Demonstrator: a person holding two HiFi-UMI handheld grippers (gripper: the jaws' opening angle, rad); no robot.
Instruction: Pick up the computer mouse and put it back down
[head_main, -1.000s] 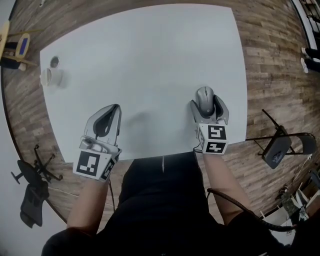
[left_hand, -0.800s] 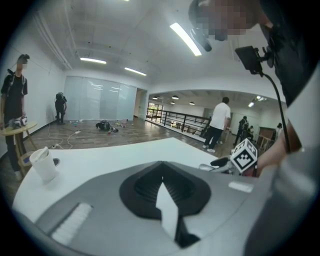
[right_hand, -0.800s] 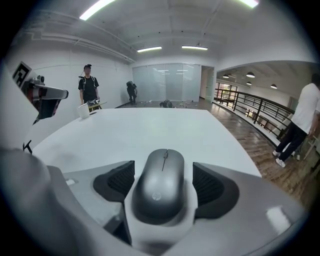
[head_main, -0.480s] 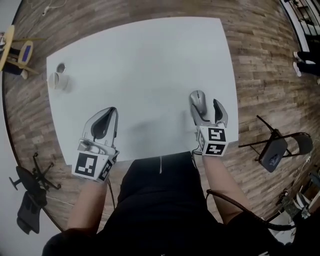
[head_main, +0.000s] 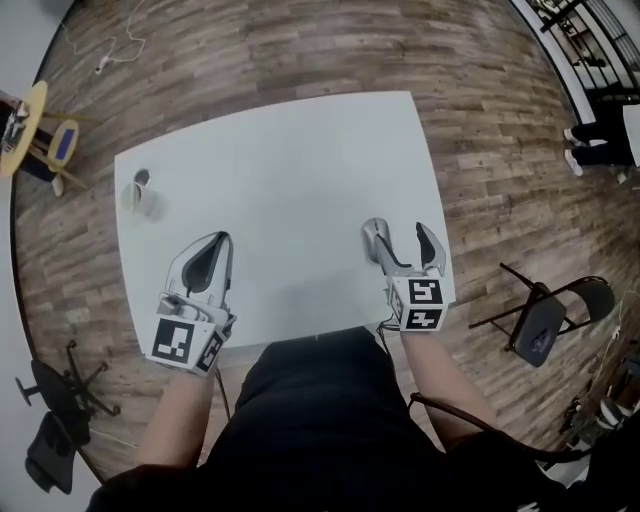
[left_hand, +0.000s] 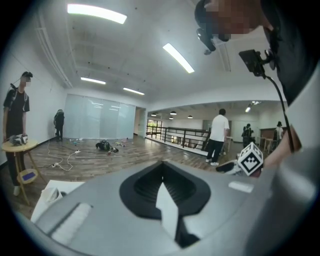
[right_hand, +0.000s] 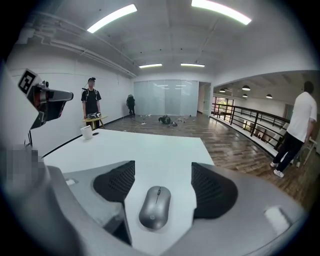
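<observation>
Mouse: the grey computer mouse (right_hand: 155, 207) lies flat on the white worktop (head_main: 280, 170), near the front right edge and close to the person.
Mouse direction: its long axis runs front to back along the right tool's line of sight. The scroll-wheel end points away from the person, toward the far side of the worktop.
Right tool: the right tool (right_hand: 161, 180) is wide open with a black ribbed pad on each side of the mouse. There is a clear gap on both sides, so it has hold of nothing. In the head view the right tool (head_main: 400, 240) sits low at the worktop's front right.
Left tool: the left tool (left_hand: 162, 185) has its pads pressed together with nothing between them. It sits at the front left (head_main: 212, 245), well apart from the mouse.
Cup: a white cup (head_main: 140, 200) stands at the far left corner of the worktop.
Around the worktop: a folding chair (head_main: 545, 320) stands on the wood floor to the right. A small round table (head_main: 30, 130) is off to the far left.
People: one in black (right_hand: 91, 102) stands by that round table. Another in a white shirt (right_hand: 297, 130) stands near the railing.
</observation>
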